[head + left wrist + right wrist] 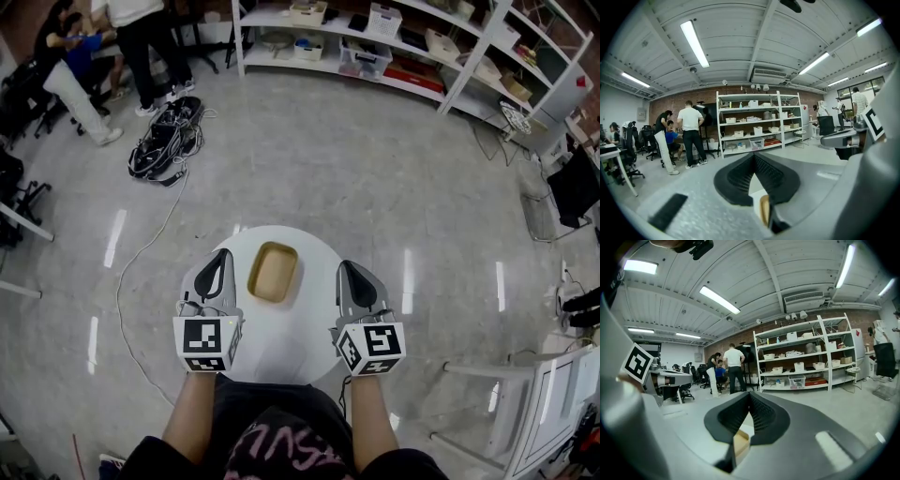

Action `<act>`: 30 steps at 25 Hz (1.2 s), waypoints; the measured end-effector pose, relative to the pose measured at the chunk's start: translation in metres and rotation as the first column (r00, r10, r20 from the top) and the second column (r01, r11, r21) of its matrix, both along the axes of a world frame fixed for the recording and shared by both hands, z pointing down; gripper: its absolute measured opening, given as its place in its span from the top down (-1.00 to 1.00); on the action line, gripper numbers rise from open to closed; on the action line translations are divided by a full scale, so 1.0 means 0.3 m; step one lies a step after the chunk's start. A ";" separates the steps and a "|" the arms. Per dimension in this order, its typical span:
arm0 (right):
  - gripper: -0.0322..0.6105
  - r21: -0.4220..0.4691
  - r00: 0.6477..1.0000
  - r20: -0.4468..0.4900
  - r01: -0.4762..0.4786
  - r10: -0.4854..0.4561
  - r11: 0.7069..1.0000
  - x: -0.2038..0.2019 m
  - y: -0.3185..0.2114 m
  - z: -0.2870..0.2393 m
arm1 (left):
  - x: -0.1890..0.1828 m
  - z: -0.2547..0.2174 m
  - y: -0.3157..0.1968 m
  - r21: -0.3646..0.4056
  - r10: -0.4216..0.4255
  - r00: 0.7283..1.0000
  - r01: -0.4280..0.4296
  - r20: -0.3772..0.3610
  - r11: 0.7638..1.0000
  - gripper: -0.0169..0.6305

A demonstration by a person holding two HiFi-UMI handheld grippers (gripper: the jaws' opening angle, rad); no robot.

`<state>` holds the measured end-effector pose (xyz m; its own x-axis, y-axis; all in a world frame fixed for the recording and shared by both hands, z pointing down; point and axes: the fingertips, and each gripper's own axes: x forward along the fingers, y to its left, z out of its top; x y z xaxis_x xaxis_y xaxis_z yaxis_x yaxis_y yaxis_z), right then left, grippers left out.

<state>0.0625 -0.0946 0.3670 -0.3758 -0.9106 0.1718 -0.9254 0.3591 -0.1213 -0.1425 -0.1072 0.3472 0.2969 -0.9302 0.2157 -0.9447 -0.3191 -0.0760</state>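
Flanking the shallow tan tray [273, 272] on the round white table [281, 347] with left gripper [222, 258] and right gripper [345, 267], jaws pinched together on nothing, seemingly at the ready.

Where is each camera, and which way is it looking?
Head view: on the person's head, looking steeply down at the round white table and wooden tray; both forearms, the left gripper and the right gripper show.
Left gripper view: on the left gripper, looking along its shut jaws toward the shelves; the right gripper shows at right.
Right gripper view: on the right gripper, facing likewise along shut jaws; the left gripper shows at left.
Shared: all three show the wooden tray and the shelves.
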 end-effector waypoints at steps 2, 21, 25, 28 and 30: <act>0.88 0.009 1.000 -0.001 0.000 0.000 1.000 0.000 0.004 -0.020 | 0.000 -0.024 0.004 0.010 0.003 1.000 -0.003 -0.001 1.000 0.96; 0.88 0.104 0.999 -0.047 -0.001 0.006 0.995 0.046 0.029 -0.173 | -0.010 -0.151 0.052 0.100 0.023 0.999 -0.026 0.037 0.995 0.96; 0.88 0.107 0.999 -0.047 -0.007 0.012 0.994 0.050 0.023 -0.181 | -0.014 -0.161 0.044 0.103 0.022 0.999 -0.026 0.039 0.994 0.96; 0.88 0.108 0.999 -0.046 -0.011 0.016 0.994 0.049 0.029 -0.173 | -0.011 -0.151 0.051 0.105 0.029 0.999 -0.034 0.046 0.994 0.96; 0.88 0.107 0.999 -0.045 -0.009 0.014 0.994 0.057 0.034 -0.169 | -0.001 -0.149 0.056 0.106 0.030 0.998 -0.035 0.052 0.994 0.96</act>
